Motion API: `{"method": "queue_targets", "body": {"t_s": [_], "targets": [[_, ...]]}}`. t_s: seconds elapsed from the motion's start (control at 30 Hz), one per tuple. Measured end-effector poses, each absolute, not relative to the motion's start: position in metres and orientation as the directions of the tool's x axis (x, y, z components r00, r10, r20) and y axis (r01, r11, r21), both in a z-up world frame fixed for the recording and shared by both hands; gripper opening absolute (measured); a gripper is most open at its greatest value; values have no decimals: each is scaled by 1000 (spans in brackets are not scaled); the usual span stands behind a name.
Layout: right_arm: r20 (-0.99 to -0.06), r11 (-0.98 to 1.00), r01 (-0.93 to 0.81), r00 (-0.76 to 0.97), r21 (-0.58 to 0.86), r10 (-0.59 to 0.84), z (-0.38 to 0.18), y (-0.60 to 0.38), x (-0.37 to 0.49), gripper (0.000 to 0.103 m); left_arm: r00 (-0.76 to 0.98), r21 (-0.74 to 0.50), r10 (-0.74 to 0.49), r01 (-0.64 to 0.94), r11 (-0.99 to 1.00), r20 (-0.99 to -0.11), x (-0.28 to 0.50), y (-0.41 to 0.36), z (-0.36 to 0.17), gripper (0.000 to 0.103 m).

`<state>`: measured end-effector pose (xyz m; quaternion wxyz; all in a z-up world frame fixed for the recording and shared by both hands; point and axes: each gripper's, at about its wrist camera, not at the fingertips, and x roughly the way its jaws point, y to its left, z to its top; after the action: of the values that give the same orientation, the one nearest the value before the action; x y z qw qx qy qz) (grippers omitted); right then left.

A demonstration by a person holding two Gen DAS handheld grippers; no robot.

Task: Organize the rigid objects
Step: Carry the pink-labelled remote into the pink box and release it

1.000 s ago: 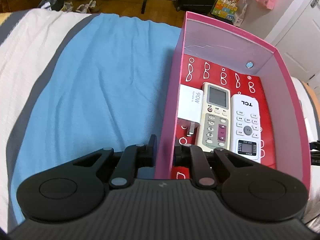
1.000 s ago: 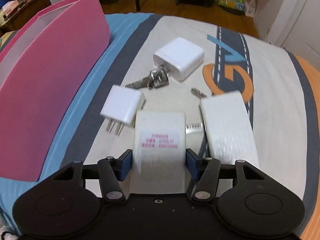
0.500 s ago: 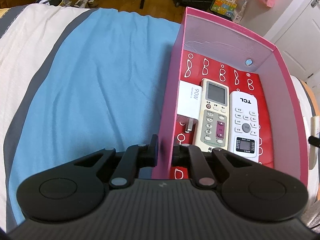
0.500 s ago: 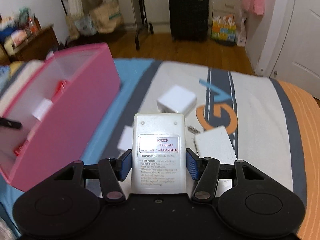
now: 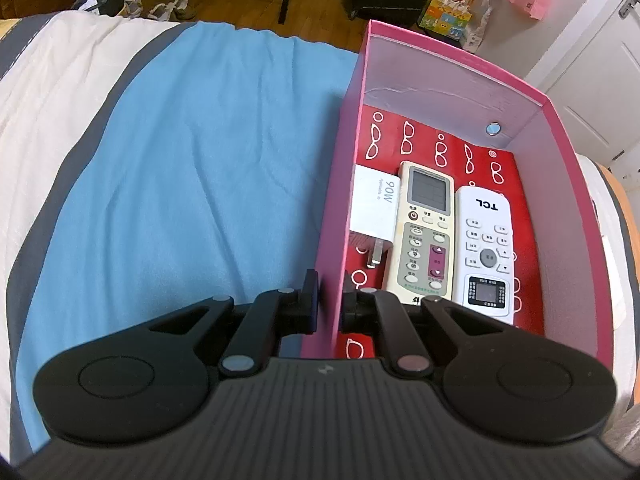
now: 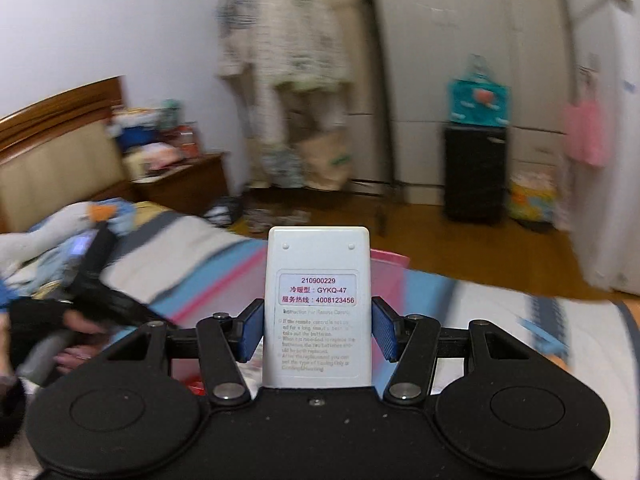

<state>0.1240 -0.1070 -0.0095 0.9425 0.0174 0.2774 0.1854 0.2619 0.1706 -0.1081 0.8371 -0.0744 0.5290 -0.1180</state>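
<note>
Left wrist view: the left tongs (image 5: 326,300) are clamped on the near left wall of the pink box (image 5: 560,200), one pad outside and one inside, and their housing cuts off the box's near end. The box rests on a bed (image 5: 180,160) with a blue cover. Inside, on a red lining printed with white spectacles, lie a white charger (image 5: 374,208) marked "90W", partly hidden by the wall, a cream remote (image 5: 426,232) with a grey screen, and a white remote (image 5: 486,248) lettered "TCL". Right wrist view: the right tongs (image 6: 318,332) grip a white remote back (image 6: 318,280) by its long sides, held clear above the bed. Its label reads "210900229", "GYKQ-47", "4008123456"; the instructions below are too blurred to read. The room behind is smeared. A hand (image 6: 76,340) shows at left, indistinct.
</note>
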Motion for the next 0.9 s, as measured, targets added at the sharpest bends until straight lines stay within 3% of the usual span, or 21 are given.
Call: {"method": "queue_targets", "body": {"t_s": [0.2,0.43,0.73,0.9], "targets": [[-615,891,-393,652,226,443,-23,-55,172,61,412,-265,-288,114,958,-865,262,173,-108,8],[-793,911,-174,449,375,412,-80,-29,230,61,413,-288,-306,108,952,-858,262,177,-110,9],[-847,881,51,308,470,434,-127,-21,251,61,410,-317,-329,100,943,-851,265,182,-112,11],[-838,848,196,368,493,402,-135,-30,254,61,412,-318,-329,98,943,-850,264,181,-112,11]]}}
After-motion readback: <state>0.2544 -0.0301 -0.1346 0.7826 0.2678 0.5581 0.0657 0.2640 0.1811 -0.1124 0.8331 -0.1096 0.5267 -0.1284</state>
